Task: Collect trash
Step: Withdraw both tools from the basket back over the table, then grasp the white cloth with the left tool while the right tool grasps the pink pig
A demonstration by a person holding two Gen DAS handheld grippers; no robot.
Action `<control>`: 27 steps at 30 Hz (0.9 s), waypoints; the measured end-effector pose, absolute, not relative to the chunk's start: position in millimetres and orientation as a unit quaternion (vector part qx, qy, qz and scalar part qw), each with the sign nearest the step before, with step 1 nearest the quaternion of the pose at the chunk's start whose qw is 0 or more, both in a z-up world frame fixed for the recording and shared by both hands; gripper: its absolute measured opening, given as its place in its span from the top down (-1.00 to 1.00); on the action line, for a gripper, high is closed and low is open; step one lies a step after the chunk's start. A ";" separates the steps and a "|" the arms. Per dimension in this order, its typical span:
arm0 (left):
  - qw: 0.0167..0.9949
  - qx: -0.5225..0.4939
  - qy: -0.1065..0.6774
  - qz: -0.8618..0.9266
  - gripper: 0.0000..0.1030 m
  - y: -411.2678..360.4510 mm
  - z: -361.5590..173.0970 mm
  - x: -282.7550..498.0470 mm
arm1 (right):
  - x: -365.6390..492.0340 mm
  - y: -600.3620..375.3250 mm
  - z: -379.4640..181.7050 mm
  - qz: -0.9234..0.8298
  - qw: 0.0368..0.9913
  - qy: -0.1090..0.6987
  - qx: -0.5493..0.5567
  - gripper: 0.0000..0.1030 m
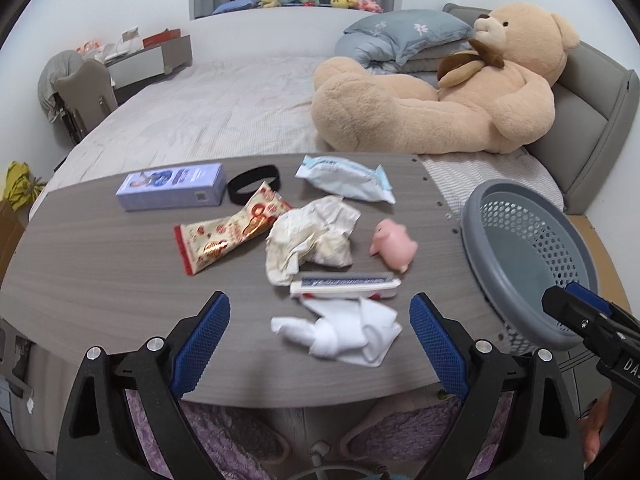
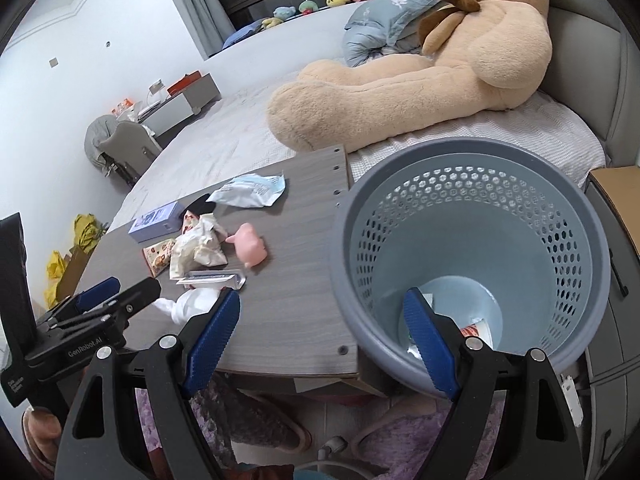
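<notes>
The teddy bear [image 1: 452, 92] sprawls over the bed behind my table [image 1: 100, 264]. My gray basket [image 2: 472, 256] stands off the table's right edge; my right gripper [image 2: 320, 344], jaws wide and empty, partly hides the scraps at its bottom. My left gripper [image 1: 320, 344], jaws wide and empty, hovers around the white tissue [image 1: 340, 330]. Beyond lie the crumpled paper [image 1: 312, 240], snack wrapper [image 1: 228, 236], wipes pack [image 1: 344, 178] and pink toy [image 1: 390, 248].

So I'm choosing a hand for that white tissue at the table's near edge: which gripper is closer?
Left. The left gripper frames the white tissue between open jaws; the right gripper hangs beside it at the bin.
</notes>
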State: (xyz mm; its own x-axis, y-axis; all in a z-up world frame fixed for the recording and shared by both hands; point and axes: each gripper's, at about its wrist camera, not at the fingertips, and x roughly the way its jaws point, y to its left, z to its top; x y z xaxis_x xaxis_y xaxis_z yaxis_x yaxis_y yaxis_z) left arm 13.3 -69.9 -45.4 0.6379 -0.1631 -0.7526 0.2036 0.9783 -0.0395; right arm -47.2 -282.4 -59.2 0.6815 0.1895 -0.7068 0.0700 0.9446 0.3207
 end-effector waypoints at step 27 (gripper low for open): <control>0.885 0.029 0.451 -0.113 -0.51 -86.4 -105.8 32.1 | -68.2 -277.1 -67.9 0.019 0.901 0.400 0.168 -0.56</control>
